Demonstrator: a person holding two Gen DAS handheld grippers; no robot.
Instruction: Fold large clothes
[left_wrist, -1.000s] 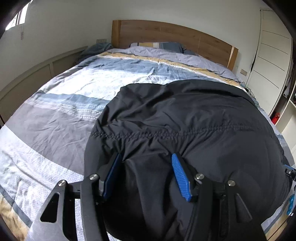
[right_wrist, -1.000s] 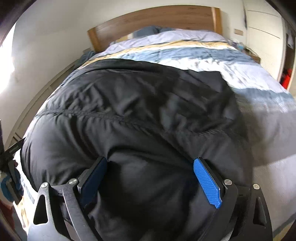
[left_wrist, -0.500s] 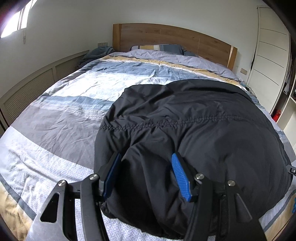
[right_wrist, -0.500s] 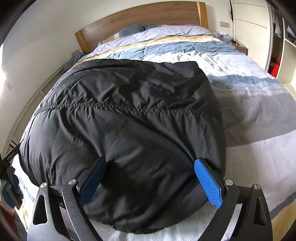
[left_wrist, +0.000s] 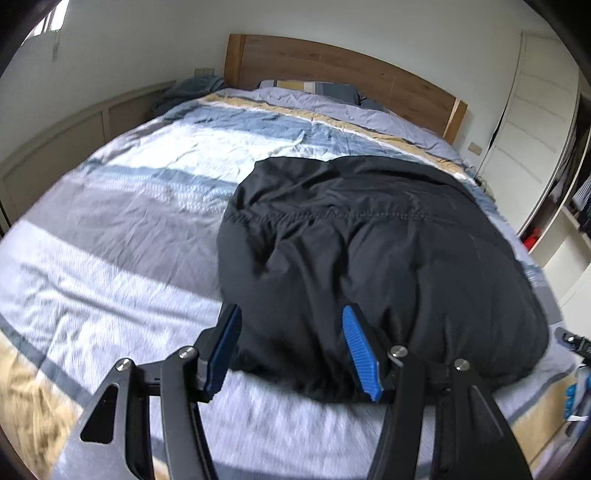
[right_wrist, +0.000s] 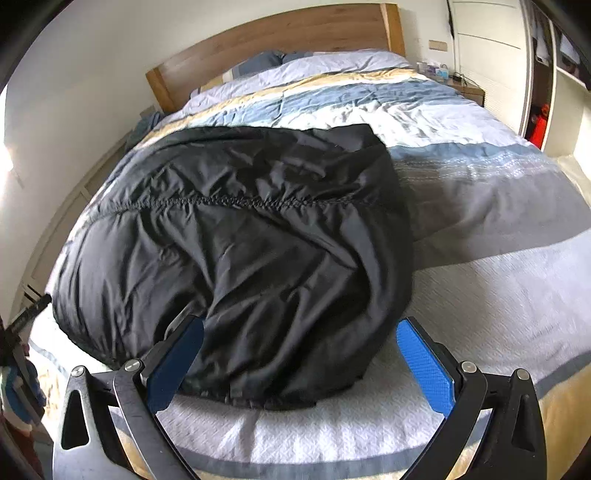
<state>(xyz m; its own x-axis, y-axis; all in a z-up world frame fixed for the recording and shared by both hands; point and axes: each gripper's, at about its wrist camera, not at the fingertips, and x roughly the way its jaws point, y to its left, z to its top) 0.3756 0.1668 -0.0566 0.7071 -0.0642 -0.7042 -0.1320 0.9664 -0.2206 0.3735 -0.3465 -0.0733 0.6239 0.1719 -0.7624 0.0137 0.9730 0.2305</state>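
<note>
Left wrist view: the bed with its striped cover fills the room up to the headboard, and the black jacket lies folded at the near edge, farther off than half a second ago. Both tools have backed away. The left tool is spread, its pads at the hem. Only the right wrist view shows the right tool spread wide, and a nightstand.

Wooden headboard, striped bedspread, white wardrobe doors
</note>
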